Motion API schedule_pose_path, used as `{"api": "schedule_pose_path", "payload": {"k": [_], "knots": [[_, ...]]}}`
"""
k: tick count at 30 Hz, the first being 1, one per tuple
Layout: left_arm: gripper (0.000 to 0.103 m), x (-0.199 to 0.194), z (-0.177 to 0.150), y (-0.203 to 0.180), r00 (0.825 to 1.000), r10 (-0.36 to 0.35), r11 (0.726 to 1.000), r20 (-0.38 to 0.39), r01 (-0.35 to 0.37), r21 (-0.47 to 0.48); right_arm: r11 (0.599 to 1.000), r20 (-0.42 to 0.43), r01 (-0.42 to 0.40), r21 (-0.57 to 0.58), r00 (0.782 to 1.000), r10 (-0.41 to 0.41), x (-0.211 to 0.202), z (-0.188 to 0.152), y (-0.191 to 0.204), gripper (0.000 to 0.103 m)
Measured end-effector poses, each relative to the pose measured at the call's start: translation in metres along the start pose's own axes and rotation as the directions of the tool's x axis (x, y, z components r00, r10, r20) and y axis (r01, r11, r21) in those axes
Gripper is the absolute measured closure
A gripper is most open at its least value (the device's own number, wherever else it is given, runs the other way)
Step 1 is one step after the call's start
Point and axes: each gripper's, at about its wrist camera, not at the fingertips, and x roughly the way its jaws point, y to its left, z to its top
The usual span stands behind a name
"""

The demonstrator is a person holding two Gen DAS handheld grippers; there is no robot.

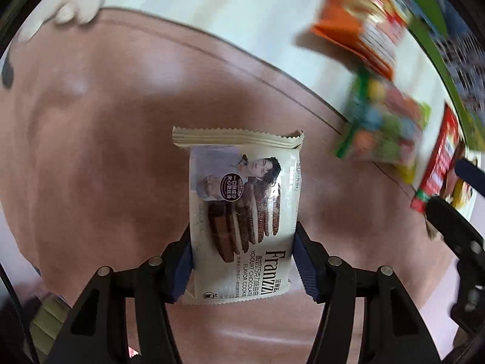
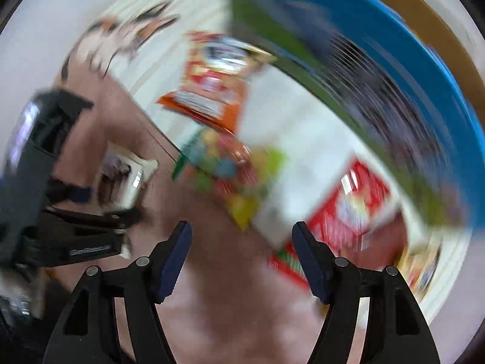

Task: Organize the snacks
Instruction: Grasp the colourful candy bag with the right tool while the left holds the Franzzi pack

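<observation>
the left gripper (image 1: 242,261) has its fingers clamped on the cookie packet (image 1: 242,212), held above the brown tabletop (image 1: 106,151) for sorting; the right gripper (image 2: 242,261) hangs with fingers apart and empty, near the red packet (image 2: 354,209).

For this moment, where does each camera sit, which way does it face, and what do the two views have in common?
Left wrist: on the left gripper, facing down at a brown mat; its fingers grip a cookie packet; the right gripper's black frame shows at right.
Right wrist: on the right gripper, facing down, heavily blurred; jaws open, nothing between them; the left gripper's frame shows at left.
Shared: cookie packet, orange packet, multicoloured packet, red packet, mat.
</observation>
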Motion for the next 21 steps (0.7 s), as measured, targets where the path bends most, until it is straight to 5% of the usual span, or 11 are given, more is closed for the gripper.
{"api": "schedule_pose_path", "payload": {"k": [8, 13, 18, 21], "knots": [[0.046, 0.005, -0.013, 0.016, 0.998, -0.045, 0.995, 0.034, 0.048, -0.085, 0.937, -0.112, 0.086, -0.338, 0.985, -0.131, 0.041, 0.046, 0.041, 0.03], [0.046, 0.011, -0.013, 0.03, 0.997, -0.076, 0.99, 0.034, 0.08, -0.115, 0.895, -0.127, 0.109, -0.432, 0.975, -0.181, 0.049, 0.056, 0.048, 0.025], [0.046, 0.008, 0.001, 0.063, 0.995, -0.098, 0.985, 0.035, 0.102, -0.137, 0.807, -0.077, 0.173, -0.564, 0.963, -0.26, 0.049, 0.055, 0.071, 0.025], [0.046, 0.01, 0.003, 0.074, 0.992, -0.119, 0.981, 0.03, 0.122, -0.153, 0.802, -0.101, 0.161, -0.576, 0.959, -0.265, 0.063, 0.058, 0.076, 0.025]]}}
